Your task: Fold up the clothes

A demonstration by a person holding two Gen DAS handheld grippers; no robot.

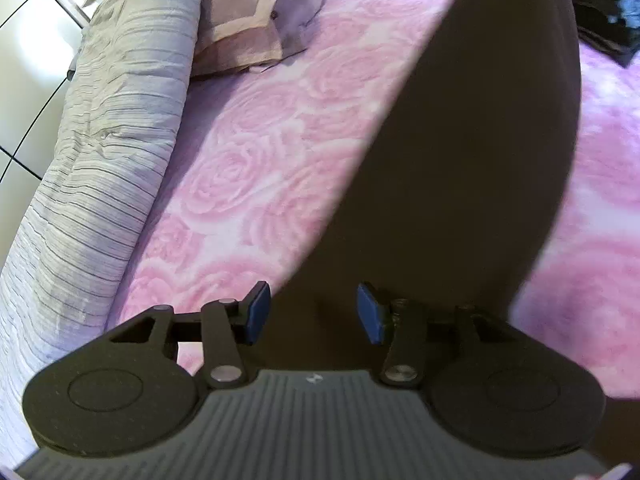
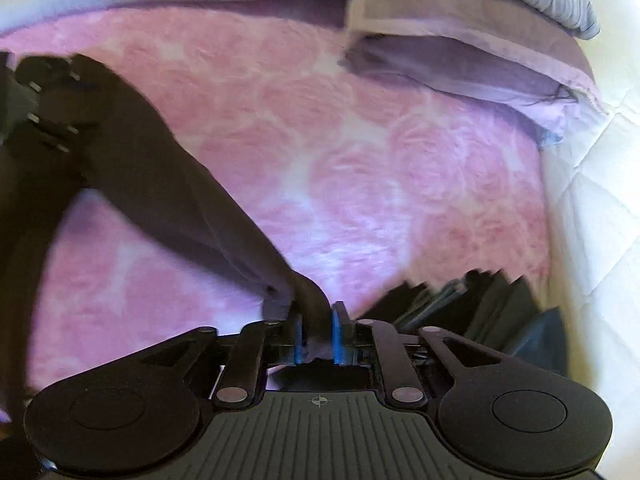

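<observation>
Across a bed covered by a pink rose-patterned blanket lies a dark brown garment, spread as a broad band that runs from the upper right of the left wrist view down to the left tongs. Those tongs hang above the cloth with their blue pads partly apart and nothing pinched between them; the dark fabric fills the space beneath. Along the far edge of the bed sits a grey striped duvet, rolled into a long ridge, and a mauve pillow rests against it on the blanket. A heap of dark clothes shows at the top right corner of that view. Seen from the right wrist camera, the right tongs grip one end of the same garment between their blue pads, the cloth bunched in the narrow gap. From there it stretches up and to the left as a taut strip, lifted off the blanket, toward the left tongs at the left edge. Just right of the right tongs lies a blurred pile of dark folded clothes, near the blanket's edge.
</observation>
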